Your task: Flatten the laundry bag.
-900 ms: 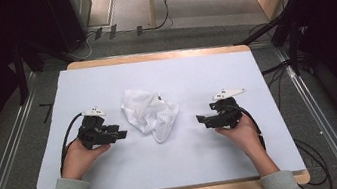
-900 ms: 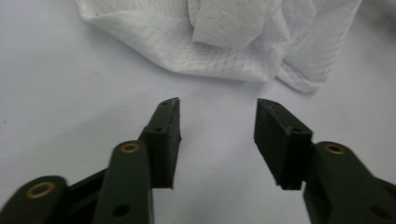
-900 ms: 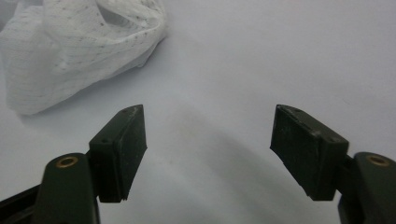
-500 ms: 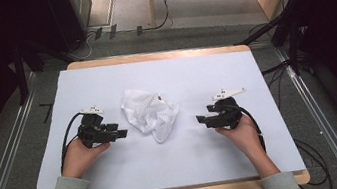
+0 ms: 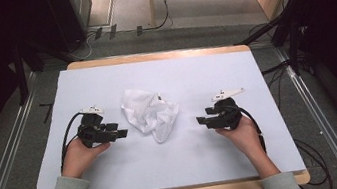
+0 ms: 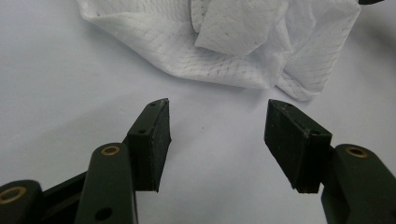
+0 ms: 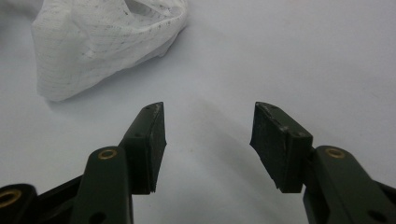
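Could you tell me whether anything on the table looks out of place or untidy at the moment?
Only the white mesh-textured cloth: it lies crumpled in a bunched heap mid-table on the white table cover, with folds overlapping. The left gripper and right gripper sit open on either side, not touching it. Nothing looks spilled or damaged.

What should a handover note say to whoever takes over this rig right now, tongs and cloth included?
Left tongs: open, nothing between the jaws, resting low on the table, pointing at the cloth from its left, a small gap short of it.
Right tongs: open, nothing held, pointing at the cloth from its right, farther off than the left.
White cloth: crumpled in a heap near the middle of the white table top, touched by neither gripper.
Done: both tongs brought up on either side of the cloth.
Left: everything with the cloth itself; no grasp made yet. Probably close in and pinch an edge on each side.
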A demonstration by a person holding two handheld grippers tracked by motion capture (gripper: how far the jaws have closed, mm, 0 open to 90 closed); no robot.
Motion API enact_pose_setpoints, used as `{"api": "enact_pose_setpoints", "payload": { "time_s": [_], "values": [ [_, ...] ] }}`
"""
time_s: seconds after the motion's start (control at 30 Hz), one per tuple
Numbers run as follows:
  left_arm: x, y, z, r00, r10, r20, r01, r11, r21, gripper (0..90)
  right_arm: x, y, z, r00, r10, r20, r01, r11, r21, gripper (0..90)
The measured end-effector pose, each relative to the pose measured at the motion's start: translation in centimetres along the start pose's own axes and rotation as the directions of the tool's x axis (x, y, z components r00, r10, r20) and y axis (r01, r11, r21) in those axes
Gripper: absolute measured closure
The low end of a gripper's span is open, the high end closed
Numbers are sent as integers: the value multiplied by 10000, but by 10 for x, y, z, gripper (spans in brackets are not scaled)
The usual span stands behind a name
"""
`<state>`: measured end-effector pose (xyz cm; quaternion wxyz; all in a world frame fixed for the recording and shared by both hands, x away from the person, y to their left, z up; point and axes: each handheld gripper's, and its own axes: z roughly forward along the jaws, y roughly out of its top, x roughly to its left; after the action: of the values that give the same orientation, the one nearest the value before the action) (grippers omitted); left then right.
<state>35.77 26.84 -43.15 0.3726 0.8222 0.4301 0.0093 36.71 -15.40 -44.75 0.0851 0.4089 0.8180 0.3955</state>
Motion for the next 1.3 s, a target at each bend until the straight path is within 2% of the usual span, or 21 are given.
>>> {"api": "enact_pose_setpoints", "payload": {
  "time_s": [0.67,0.83,1.0,1.3],
  "values": [
    [0,0,-2,10000,-19,65,19,10000,10,412,4,3,1,9996,2,-277,1,9999,113,496],
    [-1,-1,-4,10000,-14,61,14,10000,-15,403,6,12,-2,9992,23,-404,-28,9999,-130,514],
    [-2,-4,-7,9999,-113,76,114,9999,-91,398,11,20,1,9988,-68,-481,63,9999,-110,526],
    [-6,-8,-13,10000,-83,-44,83,9999,-77,369,17,34,3,9974,-421,-583,413,9990,-157,535]
  ]
}}
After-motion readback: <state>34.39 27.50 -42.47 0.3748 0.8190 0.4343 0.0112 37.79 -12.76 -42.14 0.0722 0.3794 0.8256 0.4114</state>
